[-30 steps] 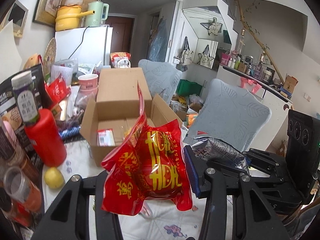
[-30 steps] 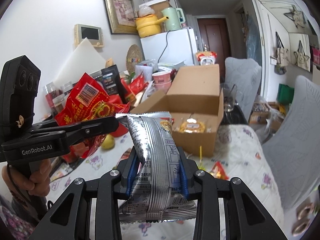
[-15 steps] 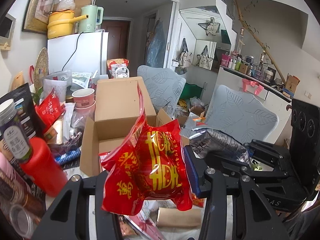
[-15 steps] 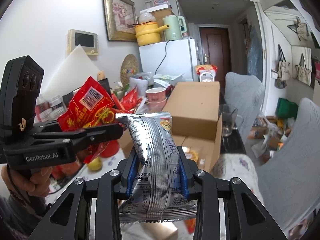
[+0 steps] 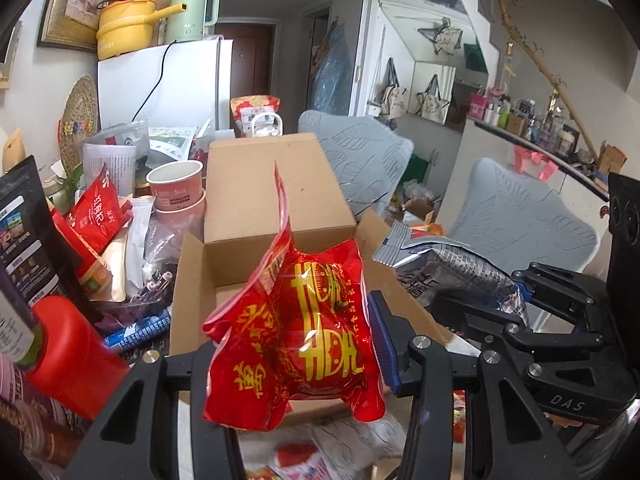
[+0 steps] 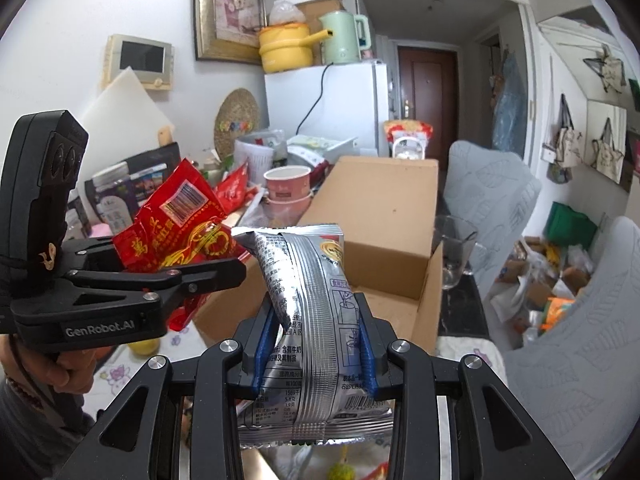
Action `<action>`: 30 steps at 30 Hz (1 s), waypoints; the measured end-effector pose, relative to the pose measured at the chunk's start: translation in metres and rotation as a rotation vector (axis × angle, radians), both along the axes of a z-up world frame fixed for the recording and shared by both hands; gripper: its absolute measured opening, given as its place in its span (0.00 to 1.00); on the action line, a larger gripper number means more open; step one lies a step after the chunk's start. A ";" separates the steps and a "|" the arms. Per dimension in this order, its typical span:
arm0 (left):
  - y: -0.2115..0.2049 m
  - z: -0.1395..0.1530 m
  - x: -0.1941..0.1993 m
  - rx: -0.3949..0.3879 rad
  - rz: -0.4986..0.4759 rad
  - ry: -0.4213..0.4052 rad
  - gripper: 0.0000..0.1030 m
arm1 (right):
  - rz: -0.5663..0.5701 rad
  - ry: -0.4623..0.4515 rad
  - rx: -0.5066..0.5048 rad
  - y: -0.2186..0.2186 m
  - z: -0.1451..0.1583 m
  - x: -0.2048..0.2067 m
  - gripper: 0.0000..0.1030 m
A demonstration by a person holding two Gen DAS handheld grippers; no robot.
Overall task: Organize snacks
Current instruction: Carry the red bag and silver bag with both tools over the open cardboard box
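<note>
My left gripper (image 5: 288,344) is shut on a red snack bag with gold print (image 5: 304,336) and holds it just before the open cardboard box (image 5: 256,216). My right gripper (image 6: 316,340) is shut on a silver snack bag (image 6: 312,320), held at the box's near edge (image 6: 432,304). In the left wrist view the silver bag (image 5: 452,264) and right gripper sit at the right. In the right wrist view the red bag (image 6: 180,224) and left gripper (image 6: 216,274) sit at the left.
A red bottle (image 5: 68,356), pink paper cups (image 5: 176,188), red packets (image 5: 98,208) and dark pouches crowd the table left of the box. A glass (image 6: 454,252) stands right of the box. Grey chairs (image 5: 516,216) and a white fridge (image 5: 168,80) lie beyond.
Both grippers have risen and moved forward toward the box with their bags. The box now looms larger and its inside floor is partly hidden behind the bags.
</note>
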State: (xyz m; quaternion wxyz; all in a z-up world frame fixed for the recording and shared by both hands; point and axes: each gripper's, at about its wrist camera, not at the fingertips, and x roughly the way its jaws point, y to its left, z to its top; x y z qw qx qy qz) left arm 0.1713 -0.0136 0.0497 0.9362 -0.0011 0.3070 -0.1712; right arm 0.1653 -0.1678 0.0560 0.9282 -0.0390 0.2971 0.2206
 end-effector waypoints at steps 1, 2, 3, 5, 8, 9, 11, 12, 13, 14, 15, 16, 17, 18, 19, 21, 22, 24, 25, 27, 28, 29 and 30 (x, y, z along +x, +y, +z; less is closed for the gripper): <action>0.001 -0.003 0.006 -0.001 0.002 0.010 0.44 | 0.001 0.008 -0.005 0.001 -0.003 0.006 0.34; 0.001 -0.006 0.011 -0.004 0.003 0.023 0.44 | 0.001 0.014 -0.010 0.003 -0.005 0.011 0.34; 0.001 -0.009 0.018 -0.009 -0.001 0.034 0.44 | 0.000 0.020 -0.015 0.004 -0.008 0.016 0.34; 0.002 -0.014 0.027 -0.029 -0.014 0.055 0.44 | 0.000 0.036 -0.017 0.004 -0.014 0.026 0.34; 0.001 -0.020 0.038 -0.029 -0.018 0.072 0.44 | -0.001 0.054 -0.023 0.006 -0.021 0.039 0.34; -0.001 -0.022 0.041 -0.021 -0.014 0.073 0.44 | -0.003 0.057 -0.027 0.007 -0.024 0.042 0.34; -0.002 -0.025 0.050 -0.006 -0.004 0.078 0.44 | -0.011 0.067 -0.034 0.008 -0.029 0.051 0.34; -0.003 -0.027 0.053 -0.002 -0.001 0.082 0.44 | -0.013 0.071 -0.034 0.009 -0.031 0.054 0.34; -0.004 -0.029 0.058 0.003 0.000 0.088 0.44 | -0.020 0.077 -0.035 0.009 -0.033 0.059 0.34; -0.005 -0.030 0.062 0.009 -0.003 0.094 0.44 | -0.027 0.083 -0.035 0.008 -0.035 0.064 0.34; -0.006 -0.032 0.067 0.017 -0.006 0.104 0.44 | -0.032 0.090 -0.036 0.008 -0.038 0.070 0.34; -0.006 -0.035 0.073 0.018 -0.004 0.117 0.44 | -0.036 0.094 -0.041 0.009 -0.039 0.074 0.34; -0.006 -0.037 0.077 0.016 -0.001 0.124 0.44 | -0.042 0.097 -0.048 0.010 -0.041 0.078 0.34; -0.007 -0.039 0.081 0.017 0.000 0.130 0.44 | -0.047 0.100 -0.054 0.010 -0.042 0.084 0.34; -0.008 -0.041 0.086 0.018 0.001 0.138 0.44 | -0.050 0.106 -0.061 0.011 -0.044 0.089 0.34; -0.009 -0.044 0.094 0.025 0.007 0.145 0.44 | -0.056 0.120 -0.076 0.012 -0.047 0.098 0.34; -0.010 -0.046 0.100 0.029 0.006 0.152 0.44 | -0.059 0.129 -0.085 0.012 -0.048 0.104 0.34; -0.011 -0.049 0.105 0.033 0.007 0.162 0.44 | -0.067 0.157 -0.090 0.011 -0.051 0.115 0.34; -0.012 -0.050 0.110 0.039 0.011 0.168 0.44 | -0.068 0.168 -0.091 0.010 -0.053 0.118 0.34; -0.014 -0.053 0.116 0.052 0.020 0.177 0.44 | -0.075 0.194 -0.090 0.009 -0.057 0.128 0.34; -0.015 -0.056 0.120 0.063 0.028 0.185 0.44 | -0.082 0.208 -0.094 0.009 -0.060 0.132 0.34; -0.016 -0.058 0.124 0.070 0.033 0.191 0.44 | -0.088 0.218 -0.098 0.008 -0.063 0.134 0.34; -0.017 -0.060 0.127 0.078 0.039 0.197 0.44 | -0.092 0.227 -0.104 0.008 -0.066 0.137 0.34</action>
